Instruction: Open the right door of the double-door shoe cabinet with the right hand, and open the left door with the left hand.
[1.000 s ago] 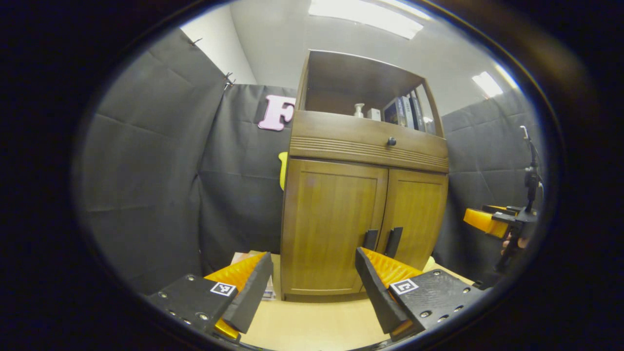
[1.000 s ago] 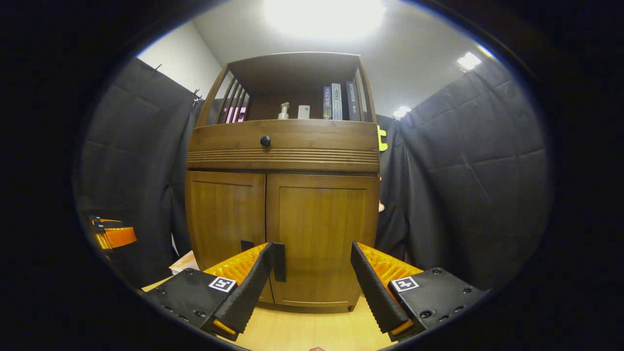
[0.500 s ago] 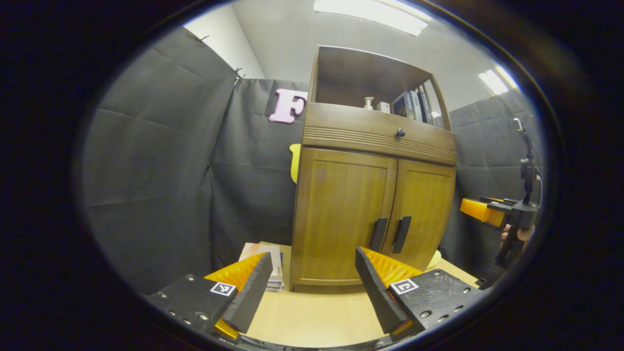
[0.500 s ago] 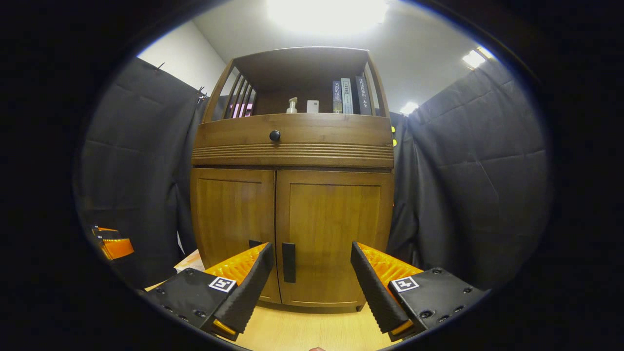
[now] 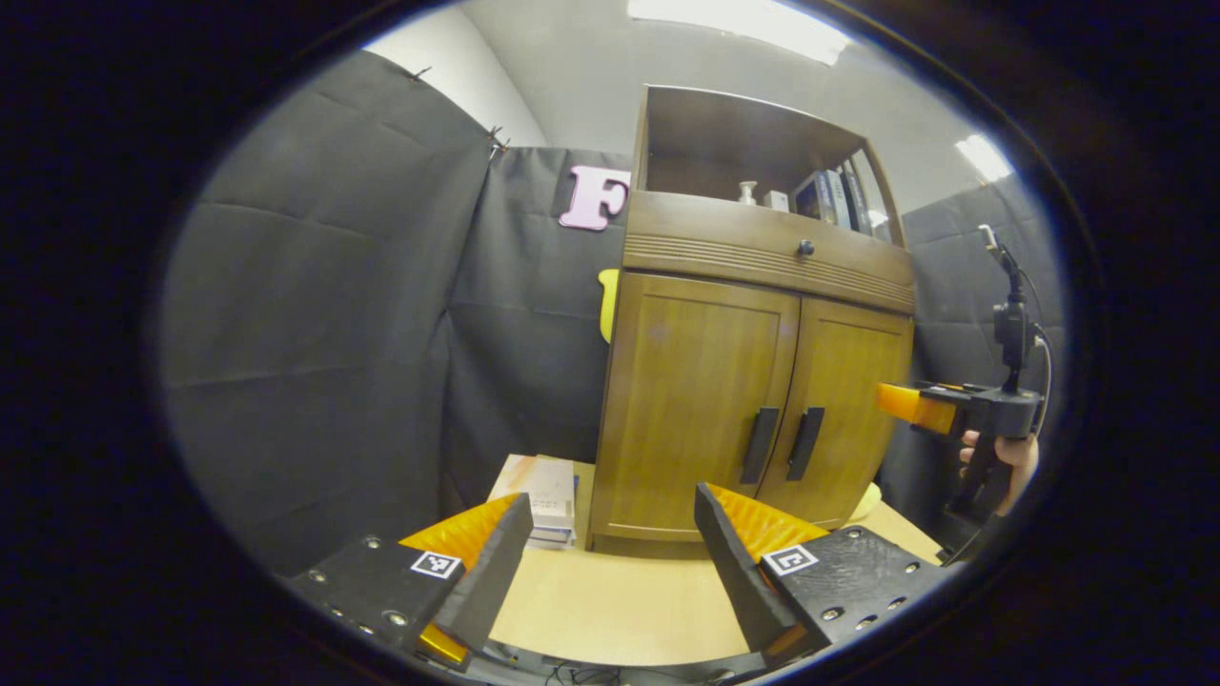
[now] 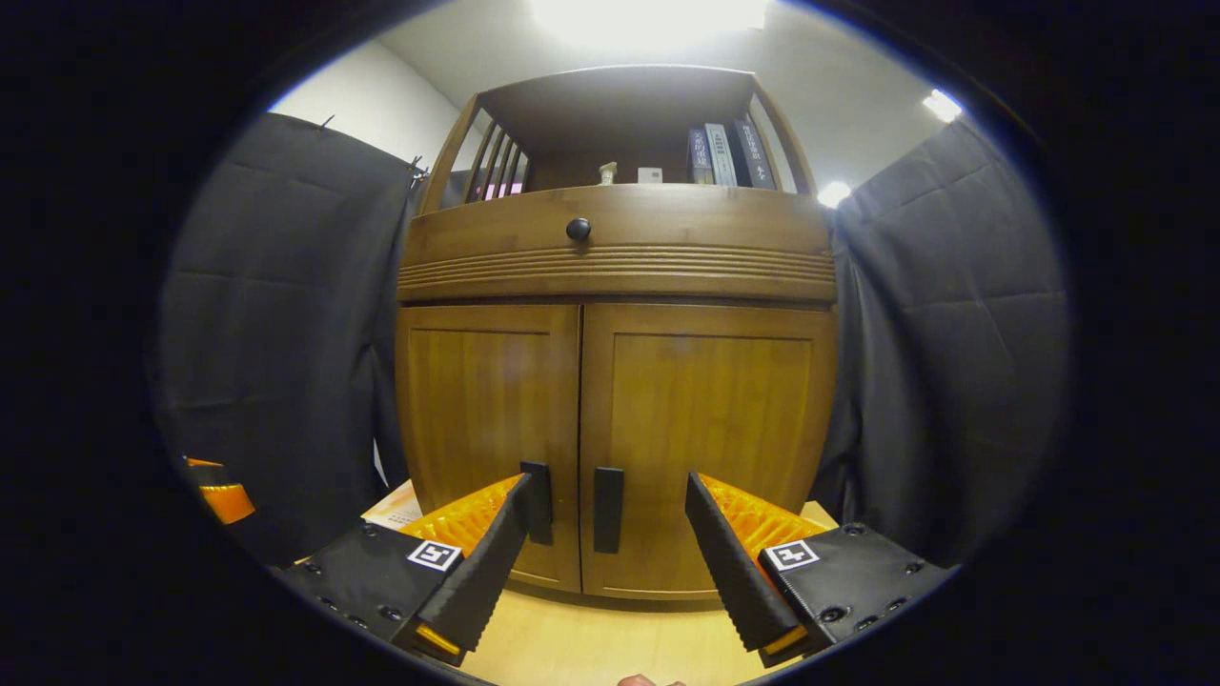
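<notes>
The wooden shoe cabinet (image 6: 615,400) stands on a light table with both doors closed. Its right door (image 6: 710,448) carries a dark vertical handle (image 6: 608,510), and the left door (image 6: 486,429) has its own handle (image 6: 539,490). My right gripper (image 6: 605,562) is open, a short way in front of the doors, with the right handle between its fingers in the right gripper view. In the left gripper view the cabinet (image 5: 753,381) is farther off to the right, its handles (image 5: 783,444) side by side. My left gripper (image 5: 610,562) is open and holds nothing. The right gripper (image 5: 920,408) shows there, held by a hand.
A drawer with a round knob (image 6: 578,229) sits above the doors, and an open shelf with books (image 6: 724,152) and a bottle tops the cabinet. A stack of books (image 5: 538,488) lies on the table (image 5: 620,610) left of the cabinet. Black cloth walls surround the booth.
My right gripper has come closer to the doors and shifted left, so the right handle now lies between its fingers. My left gripper has drawn back and swung left; the cabinet looks smaller.
</notes>
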The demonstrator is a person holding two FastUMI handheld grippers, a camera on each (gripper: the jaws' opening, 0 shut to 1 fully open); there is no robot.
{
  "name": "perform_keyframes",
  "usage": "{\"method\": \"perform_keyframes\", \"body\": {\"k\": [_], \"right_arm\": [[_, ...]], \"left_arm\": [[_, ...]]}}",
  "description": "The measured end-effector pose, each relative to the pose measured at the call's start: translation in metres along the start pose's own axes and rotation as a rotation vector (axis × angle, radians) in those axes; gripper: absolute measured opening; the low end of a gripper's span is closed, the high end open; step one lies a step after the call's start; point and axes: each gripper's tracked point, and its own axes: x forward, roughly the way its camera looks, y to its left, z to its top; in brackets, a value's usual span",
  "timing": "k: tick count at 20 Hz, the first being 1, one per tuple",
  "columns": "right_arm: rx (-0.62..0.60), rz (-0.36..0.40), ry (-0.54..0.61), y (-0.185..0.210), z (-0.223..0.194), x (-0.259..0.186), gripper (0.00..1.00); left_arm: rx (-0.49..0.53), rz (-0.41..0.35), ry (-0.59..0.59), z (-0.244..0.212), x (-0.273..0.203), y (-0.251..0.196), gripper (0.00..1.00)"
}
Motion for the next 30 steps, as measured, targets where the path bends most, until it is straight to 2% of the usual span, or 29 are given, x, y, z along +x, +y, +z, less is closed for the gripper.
{"method": "perform_keyframes", "body": {"k": [9, 10, 15, 23, 28, 30], "right_arm": [[-0.005, -0.032, 0.037, -0.002, -0.018, 0.07, 1.0], [-0.001, -0.034, 0.049, -0.001, -0.023, 0.078, 0.97], [0.023, -0.038, 0.109, 0.001, -0.047, 0.112, 1.0], [-0.008, -0.08, 0.167, -0.006, -0.077, 0.148, 0.97], [-0.013, -0.079, 0.193, -0.014, -0.078, 0.152, 0.75], [-0.001, -0.063, 0.199, -0.009, -0.081, 0.157, 0.55]], "left_arm": [[0.02, 0.115, 0.041, -0.026, -0.008, 0.017, 1.0], [0.015, 0.127, 0.049, -0.029, -0.008, 0.018, 1.0], [-0.022, 0.172, 0.061, -0.034, -0.001, 0.03, 1.0], [-0.045, 0.232, 0.092, -0.043, 0.017, 0.04, 1.0], [-0.073, 0.215, 0.097, -0.041, 0.016, 0.041, 0.99], [-0.063, 0.21, 0.1, -0.039, 0.015, 0.04, 1.0]]}}
